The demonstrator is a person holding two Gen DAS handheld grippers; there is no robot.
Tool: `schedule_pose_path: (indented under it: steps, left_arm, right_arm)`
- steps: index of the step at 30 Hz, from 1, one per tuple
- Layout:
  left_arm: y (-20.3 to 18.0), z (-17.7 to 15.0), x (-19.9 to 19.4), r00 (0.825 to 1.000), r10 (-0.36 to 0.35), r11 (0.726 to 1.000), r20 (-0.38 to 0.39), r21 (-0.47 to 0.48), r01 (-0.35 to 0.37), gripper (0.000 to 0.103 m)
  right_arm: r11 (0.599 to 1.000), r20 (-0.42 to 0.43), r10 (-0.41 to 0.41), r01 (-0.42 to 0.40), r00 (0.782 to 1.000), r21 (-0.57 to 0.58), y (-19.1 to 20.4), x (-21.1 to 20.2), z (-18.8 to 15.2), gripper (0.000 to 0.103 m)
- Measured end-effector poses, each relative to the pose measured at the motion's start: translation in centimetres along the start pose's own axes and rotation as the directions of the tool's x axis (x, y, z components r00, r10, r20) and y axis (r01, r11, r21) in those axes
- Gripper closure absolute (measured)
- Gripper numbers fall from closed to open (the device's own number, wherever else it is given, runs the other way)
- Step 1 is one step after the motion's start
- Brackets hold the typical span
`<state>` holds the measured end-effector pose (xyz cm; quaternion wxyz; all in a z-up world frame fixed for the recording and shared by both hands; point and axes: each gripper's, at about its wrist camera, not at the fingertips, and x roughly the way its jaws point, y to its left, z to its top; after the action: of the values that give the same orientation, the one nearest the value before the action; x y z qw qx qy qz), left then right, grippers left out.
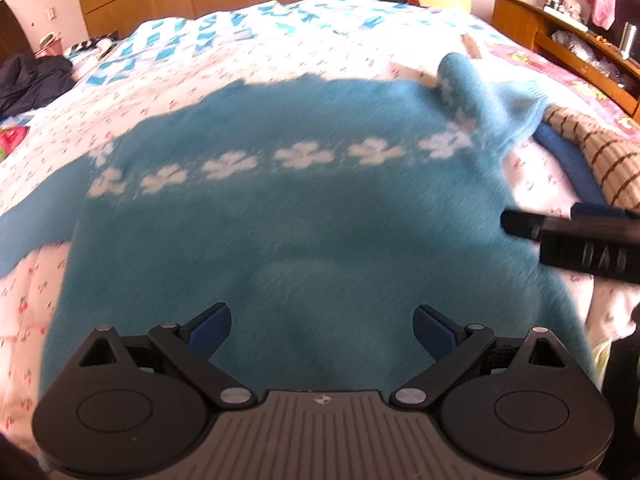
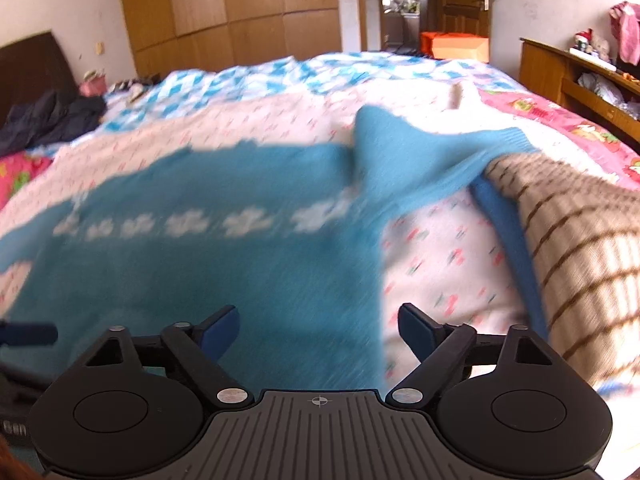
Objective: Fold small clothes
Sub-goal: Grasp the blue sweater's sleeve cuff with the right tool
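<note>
A blue sweater [image 1: 280,224] with a band of white flowers is lying spread flat on the bed [image 1: 168,68], its body smooth and wide. Going from the left, one sleeve [image 1: 36,224] is trailing out across the cherry-print quilt toward the left edge of the left wrist view. Over the middle of the body, the left tongs [image 1: 322,330] are hovering with the jaws standing wide apart and nothing between them. Further right, the right tongs [image 2: 319,330] are poised over the sweater's right side edge, jaws also open though not at their widest, gripping nothing; their dark tip is showing at the right of the left wrist view. Beyond that, the right sleeve [image 2: 404,152] is lying folded up and bunched, its ribbed cuff resting against a beige striped garment [image 2: 576,256] heaped at the far right.

The knit is looking fuzzy, soft and light, so it is likely going to drape and sag rather than hold shape, and the pile may be slipping a little between smooth pads. A pinch at a doubled edge seems safest: the side seam near the hem, or the shoulder where the sleeve is joining, taking both layers together.
</note>
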<state>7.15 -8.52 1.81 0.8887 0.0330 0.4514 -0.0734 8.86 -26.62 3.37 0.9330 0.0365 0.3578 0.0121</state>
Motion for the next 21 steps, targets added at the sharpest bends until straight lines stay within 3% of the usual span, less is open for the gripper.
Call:
schedule_pose_path:
  steps: [6,12,16,21]
  left_arm:
    - [-1.8,3.2,0.2,0.996,-0.063,0.998,0.060,0.000,0.063,0.002]
    - [-3.7,6.6,0.9,0.985,-0.113,0.993,0.130,-0.027,0.117,0.002]
    - [-4.5,8.5,2.6,0.982,-0.132,0.988,0.134,-0.059,0.141,0.002]
    - [-5.7,10.0,4.7,0.984,-0.122,0.988,0.128,-0.077,0.132,0.002]
  right_arm:
    - [0.987,0.049,-0.026,0.018,0.998,0.160,-6.9,0.1,5.9,0.028]
    - [0.944,0.054,-0.118,0.095,0.992,0.316,-15.0,3.2,11.3,0.033]
    - [0.884,0.005,-0.159,0.140,0.987,0.445,-20.7,7.5,13.3,0.034]
    - [0.779,-0.064,-0.184,0.185,0.981,0.600,-26.3,13.2,14.1,0.034]
